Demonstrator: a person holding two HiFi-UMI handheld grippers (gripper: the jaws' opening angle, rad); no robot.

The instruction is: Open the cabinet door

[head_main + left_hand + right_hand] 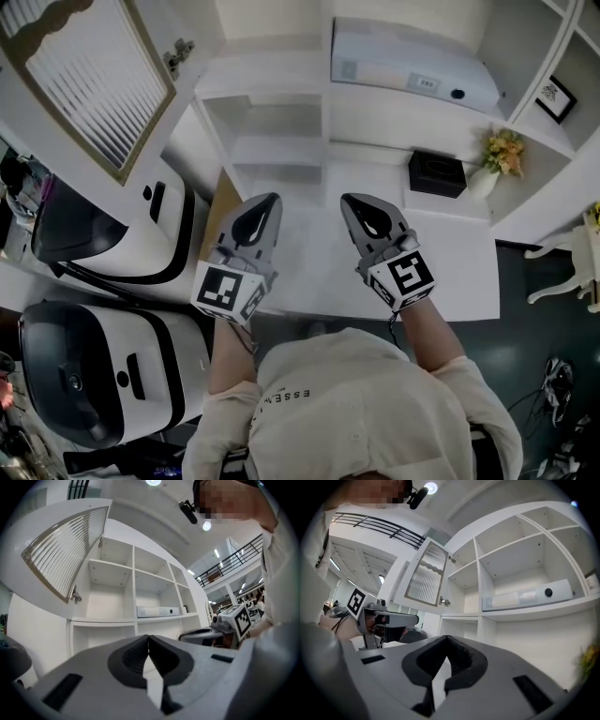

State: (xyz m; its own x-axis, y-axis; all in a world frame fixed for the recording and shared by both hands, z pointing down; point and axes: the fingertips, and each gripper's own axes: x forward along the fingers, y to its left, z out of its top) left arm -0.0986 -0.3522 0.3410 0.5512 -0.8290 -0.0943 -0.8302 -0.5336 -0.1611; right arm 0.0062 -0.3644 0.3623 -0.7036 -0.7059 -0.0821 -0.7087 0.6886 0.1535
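Door: our white-framed ribbed-glass cabinet door (94, 75) stands swung wide at upper left, clear of the white shelves (272, 150).
Left tool (148, 641): we see it clenched, nothing between the jaws.
Right tool (446, 641): clenched, likewise empty.
Bench (319, 272): white; both tools hover over it.
Head view only: black box (436, 173), yellow flowers (504, 150).

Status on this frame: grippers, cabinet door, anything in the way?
Left gripper shut, empty. Right gripper shut, empty. Both over the counter. Cabinet door wide open, neither gripper touching it. Nothing blocking.
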